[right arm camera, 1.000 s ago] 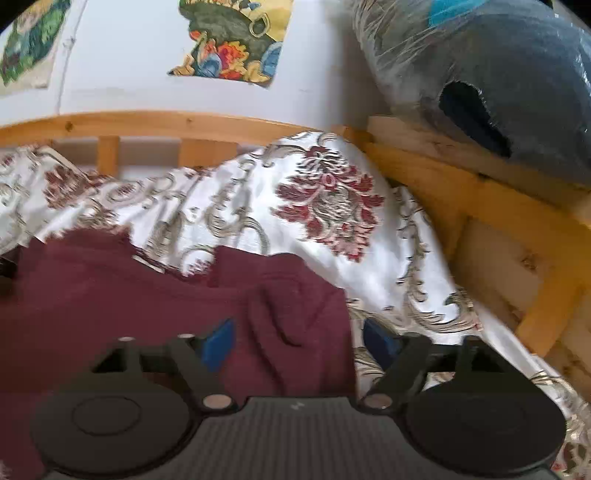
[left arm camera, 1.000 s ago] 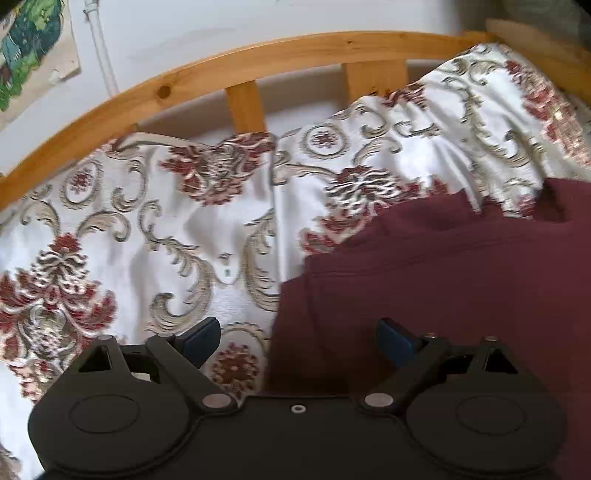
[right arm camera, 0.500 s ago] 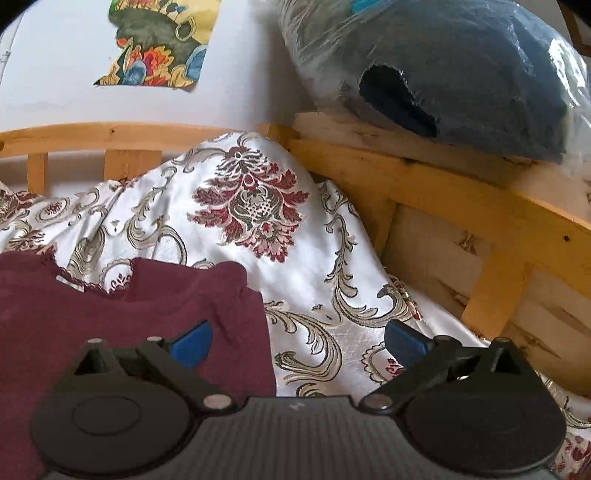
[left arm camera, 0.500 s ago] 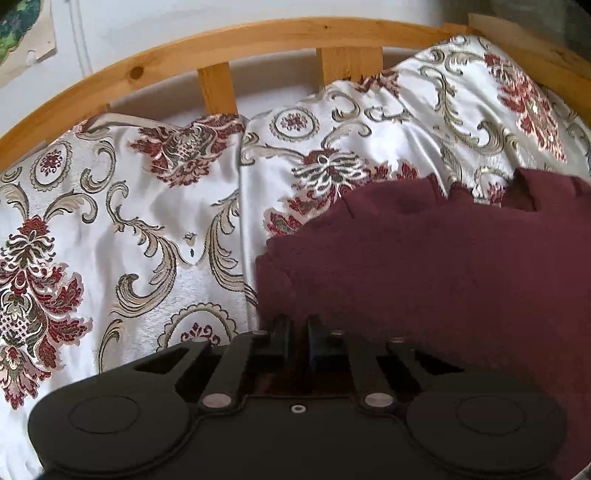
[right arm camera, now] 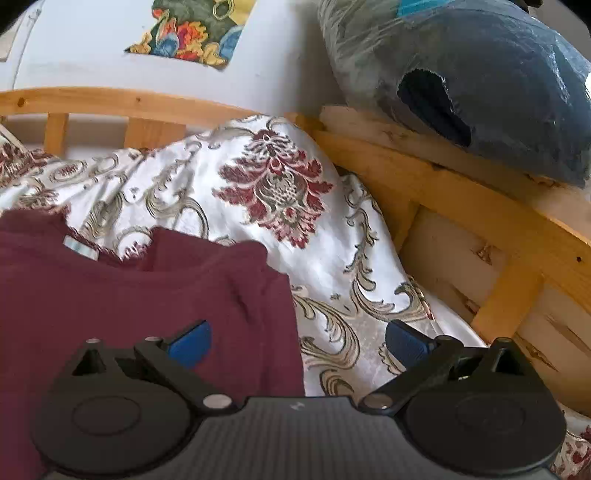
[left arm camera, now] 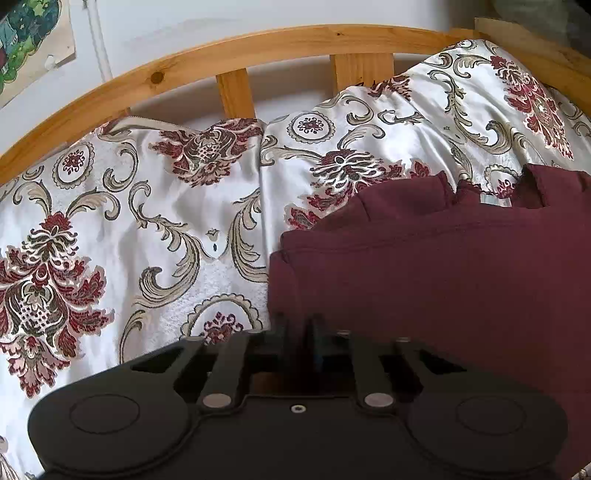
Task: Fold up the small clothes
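On the bedspread (left arm camera: pixel 177 206), the left gripper (left arm camera: pixel 297 328) seemingly pinches the maroon garment (left arm camera: pixel 443 280)'s edge, jaws just reopened slightly; the right gripper (right arm camera: pixel 295 341), wide open, should grab the opposite edge squarely.

a home bedroom: wooden bed frame (left arm camera: pixel 236 51), floral satin bedspread (left arm camera: pixel 166 229), poster (right arm camera: pixel 192 29) on white wall

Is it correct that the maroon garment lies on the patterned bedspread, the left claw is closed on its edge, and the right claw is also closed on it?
Not quite. In the right wrist view the right claw is open, its blue pads apart and gripping nothing. The maroon garment does lie on the patterned bedspread, and the left claw is closed on its edge.
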`<state>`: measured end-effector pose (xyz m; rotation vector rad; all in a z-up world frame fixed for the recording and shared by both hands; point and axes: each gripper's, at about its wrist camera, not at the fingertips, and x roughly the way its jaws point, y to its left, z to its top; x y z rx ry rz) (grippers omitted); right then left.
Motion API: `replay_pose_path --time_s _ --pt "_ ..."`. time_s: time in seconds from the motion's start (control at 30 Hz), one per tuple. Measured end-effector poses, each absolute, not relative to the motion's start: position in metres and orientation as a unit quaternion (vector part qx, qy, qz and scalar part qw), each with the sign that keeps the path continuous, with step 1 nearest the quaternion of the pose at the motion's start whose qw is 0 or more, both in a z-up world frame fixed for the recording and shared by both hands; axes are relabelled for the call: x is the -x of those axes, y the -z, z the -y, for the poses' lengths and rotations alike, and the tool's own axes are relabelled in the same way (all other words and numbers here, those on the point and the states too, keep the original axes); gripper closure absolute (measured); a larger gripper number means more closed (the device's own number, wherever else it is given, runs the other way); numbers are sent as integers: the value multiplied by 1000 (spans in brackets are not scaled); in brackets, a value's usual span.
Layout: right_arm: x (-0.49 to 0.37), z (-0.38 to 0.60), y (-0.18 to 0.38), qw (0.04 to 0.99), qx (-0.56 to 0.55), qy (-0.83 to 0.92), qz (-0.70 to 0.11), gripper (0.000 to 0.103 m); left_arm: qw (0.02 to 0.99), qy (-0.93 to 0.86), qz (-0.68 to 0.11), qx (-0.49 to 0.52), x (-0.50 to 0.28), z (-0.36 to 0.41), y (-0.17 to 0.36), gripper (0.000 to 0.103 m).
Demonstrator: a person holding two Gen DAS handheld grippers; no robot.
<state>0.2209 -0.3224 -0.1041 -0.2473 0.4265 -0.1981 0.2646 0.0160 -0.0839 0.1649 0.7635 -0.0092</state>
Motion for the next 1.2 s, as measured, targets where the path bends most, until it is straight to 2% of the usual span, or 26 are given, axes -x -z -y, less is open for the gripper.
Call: replay_pose_path --time_s 0.13,0.23,0.43,0.53,0.73,0.83,1.2 --pt "-213 328 97 973 95 105 -181 0 931 13 -358 -71 -254 -15 79 53" --pt "-209 330 92 976 93 115 -160 0 935 20 -346 -77 -247 -14 79 44" --pt "-222 337 103 963 108 154 -192 0 924 -1 -372 -90 -251 -12 92 44" --pt "-226 348 109 966 82 154 -193 0 925 -14 -375 -59 -254 -21 95 43" --pt "-215 352 102 969 68 152 -180 0 927 -31 -372 31 -253 -46 89 36" --pt "-201 346 94 972 68 145 -170 0 929 -52 -364 41 -247 -55 86 28" --pt "-151 283 77 980 98 33 -171 0 918 -111 -378 54 -240 -79 98 23"
